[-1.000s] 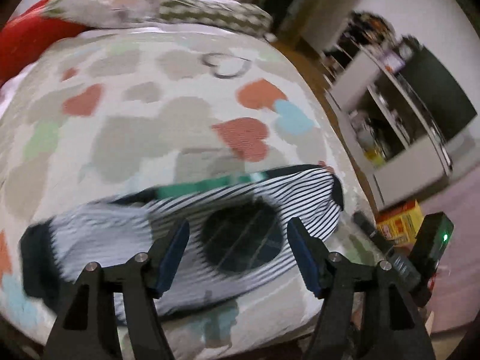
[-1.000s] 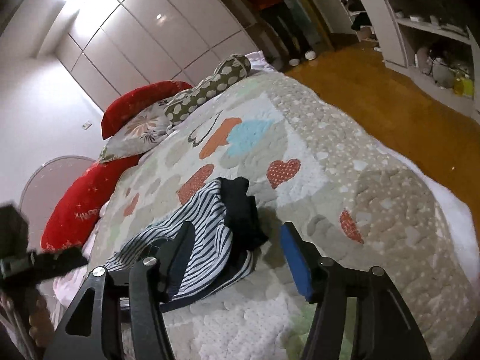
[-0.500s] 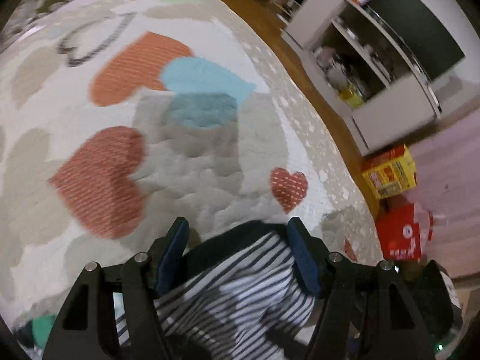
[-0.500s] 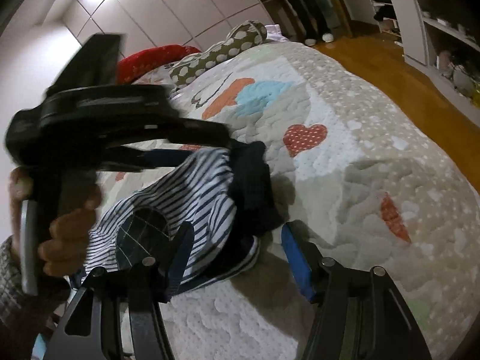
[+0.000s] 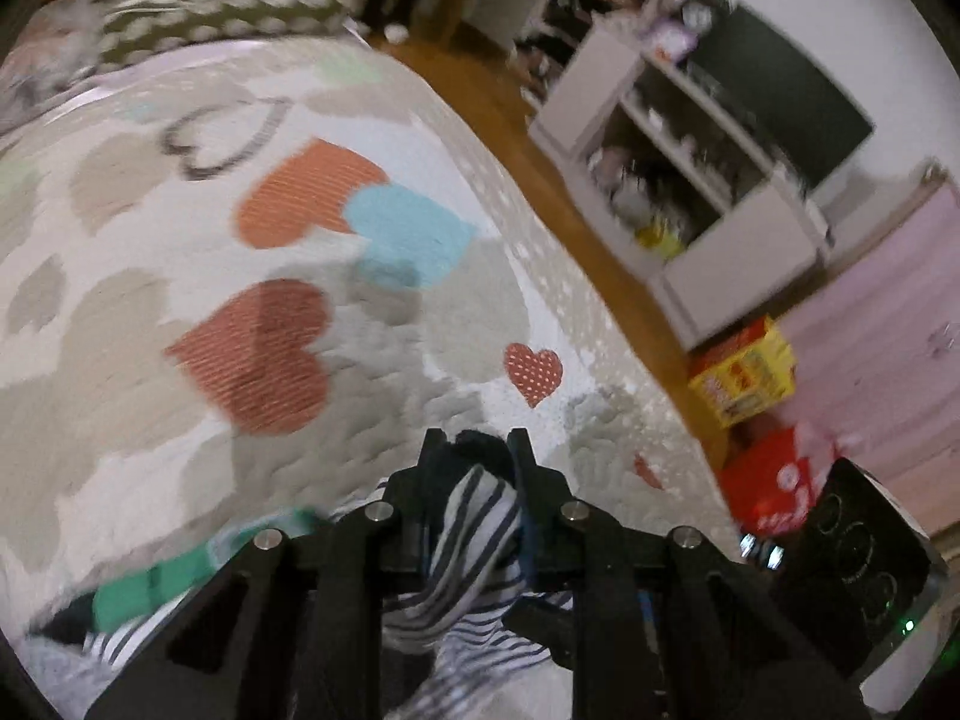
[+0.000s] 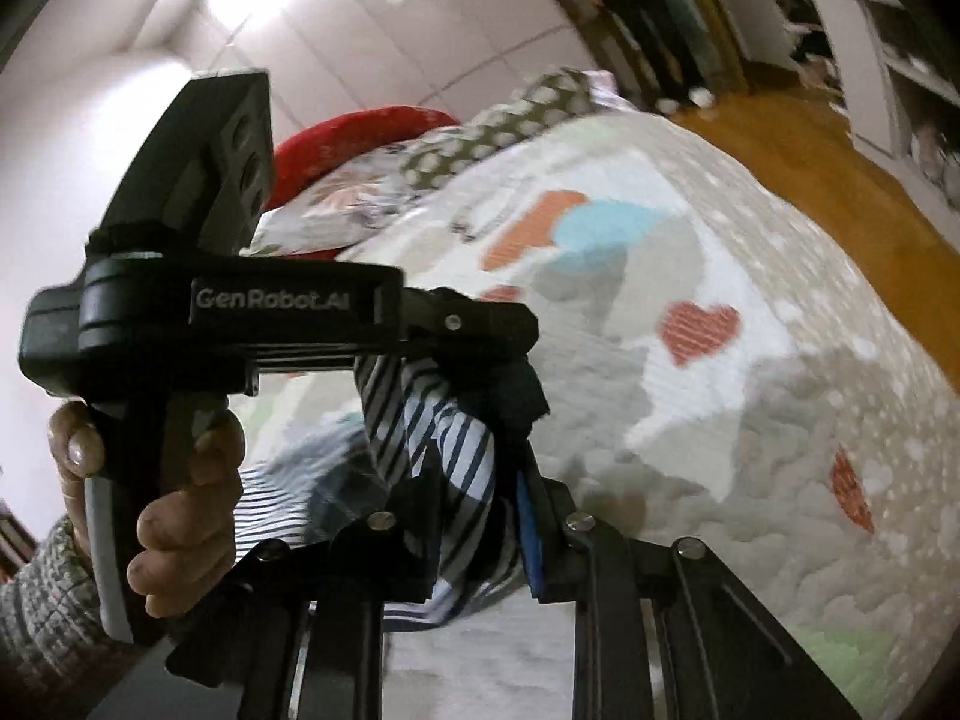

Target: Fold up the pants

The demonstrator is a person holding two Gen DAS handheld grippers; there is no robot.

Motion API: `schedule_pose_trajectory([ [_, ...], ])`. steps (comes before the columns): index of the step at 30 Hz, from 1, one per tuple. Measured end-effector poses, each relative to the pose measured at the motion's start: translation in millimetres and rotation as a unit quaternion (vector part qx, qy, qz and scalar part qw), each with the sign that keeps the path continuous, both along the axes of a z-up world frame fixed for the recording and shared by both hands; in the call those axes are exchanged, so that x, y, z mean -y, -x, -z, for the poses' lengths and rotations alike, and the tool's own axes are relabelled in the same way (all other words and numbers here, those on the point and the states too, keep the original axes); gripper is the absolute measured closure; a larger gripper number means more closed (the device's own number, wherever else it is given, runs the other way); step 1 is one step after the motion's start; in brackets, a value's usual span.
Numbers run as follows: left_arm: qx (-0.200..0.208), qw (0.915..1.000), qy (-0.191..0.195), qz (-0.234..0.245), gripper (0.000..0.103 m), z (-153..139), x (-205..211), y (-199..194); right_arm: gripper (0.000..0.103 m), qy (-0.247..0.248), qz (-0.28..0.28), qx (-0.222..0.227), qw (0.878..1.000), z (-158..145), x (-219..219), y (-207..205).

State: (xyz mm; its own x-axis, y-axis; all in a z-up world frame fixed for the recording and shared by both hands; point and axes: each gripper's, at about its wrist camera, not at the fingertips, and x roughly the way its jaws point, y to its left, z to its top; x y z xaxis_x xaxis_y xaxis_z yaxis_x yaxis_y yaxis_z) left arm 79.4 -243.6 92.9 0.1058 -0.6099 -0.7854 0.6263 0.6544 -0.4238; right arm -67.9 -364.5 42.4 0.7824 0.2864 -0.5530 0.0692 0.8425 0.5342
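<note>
- Two tools grip the striped pants (image 6: 444, 438) at once, each clamped on a bunch of the cloth.
- Left tool (image 5: 477, 450): its jaws have just closed, and a dark hem with striped fabric is pinched between them.
- Right tool (image 6: 474, 516): its jaws have just closed too, with striped cloth squeezed between a black finger and a blue pad (image 6: 531, 540).
- From the right wrist view, the left tool sits just above and ahead of the right one, both on the same end of the pants, close together.
- A hand (image 6: 150, 498) in a grey knit sleeve (image 6: 36, 606) holds the left tool's handle.
- Pants lie on the bed's quilt (image 5: 180, 360), printed with hearts, near its edge; the gripped end is lifted off it.
- Pillows (image 6: 480, 132) lie at the far end of the bed.
- Beyond the bed are a wooden floor (image 5: 516, 120) and a white shelf unit (image 5: 708, 228).
</note>
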Motion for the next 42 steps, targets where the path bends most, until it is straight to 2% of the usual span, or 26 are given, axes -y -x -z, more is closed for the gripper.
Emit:
schedule_pose_trajectory([
  [4,0.004,0.9968,0.034,-0.072,0.08,-3,-68,5,0.078,0.028,-0.064,0.018,0.997,-22,-44,-6],
  [5,0.001,0.9951,0.039,-0.091,0.078,0,-84,6,0.077,0.03,-0.079,0.019,0.996,-24,-54,-9],
  [6,-0.004,0.9928,0.043,-0.112,0.07,4,-102,7,0.074,0.03,-0.097,0.017,0.995,-24,-65,-13],
  [8,-0.008,0.9862,0.05,-0.158,0.061,9,-140,13,0.054,0.024,-0.137,0.004,0.99,-17,-89,-23],
  [9,-0.003,0.9827,0.05,-0.178,0.059,9,-159,16,0.049,0.023,-0.154,-0.007,0.988,-12,-100,-28],
  [10,0.003,0.9792,0.052,-0.196,0.058,7,-175,21,0.047,0.025,-0.167,-0.017,0.985,-7,-110,-31],
  [12,0.015,0.9705,0.055,-0.234,0.043,2,-210,35,0.047,0.035,-0.196,-0.037,0.979,0,-128,-34],
  [14,0.035,0.9582,0.054,-0.279,0.037,-5,-241,50,0.047,0.042,-0.21,-0.031,0.976,-5,-135,-27],
  [16,0.053,0.9451,0.038,-0.32,0.037,-7,-268,64,0.047,0.037,-0.219,-0.011,0.975,-20,-132,-19],
  [19,0.054,0.9288,0.018,-0.366,0.037,1,-297,71,0.049,0.056,-0.17,0.013,0.984,-46,-116,-15],
  [21,0.045,0.9212,0.012,-0.386,0.037,10,-314,75,0.056,0.079,-0.142,0.001,0.987,-53,-112,-25],
  [22,0.041,0.9176,0.008,-0.395,0.037,14,-324,76,0.066,0.086,-0.133,-0.01,0.987,-53,-112,-32],
  [23,0.038,0.9138,0.003,-0.404,0.037,17,-330,77,0.071,0.083,-0.129,-0.024,0.988,-48,-113,-43],
  [28,0.033,0.8952,-0.008,-0.444,0.037,24,-361,83,0.071,0.042,-0.148,-0.096,0.983,-1,-130,-87],
  [30,0.034,0.8873,-0.011,-0.46,0.037,25,-372,86,0.07,0.046,-0.165,-0.134,0.976,24,-143,-99],
  [31,0.034,0.8842,-0.013,-0.466,0.037,27,-378,87,0.07,0.057,-0.164,-0.136,0.975,28,-147,-101],
  [34,0.026,0.877,-0.012,-0.48,0.037,35,-393,89,0.068,0.076,-0.169,-0.129,0.974,13,-152,-98],
  [37,0.016,0.8724,-0.002,-0.489,0.038,45,-406,92,0.067,0.074,-0.173,-0.1,0.977,-15,-156,-89],
  [39,0.02,0.8729,-0.004,-0.488,0.06,48,-410,96,0.061,0.075,-0.192,-0.084,0.975,-32,-171,-87],
  [41,0.023,0.8728,-0.011,-0.487,0.063,48,-415,100,0.04,0.08,-0.222,-0.085,0.968,-41,-195,-93],
  [42,0.025,0.8715,-0.011,-0.49,0.063,48,-418,102,0.038,0.084,-0.24,-0.088,0.963,-44,-212,-97],
])
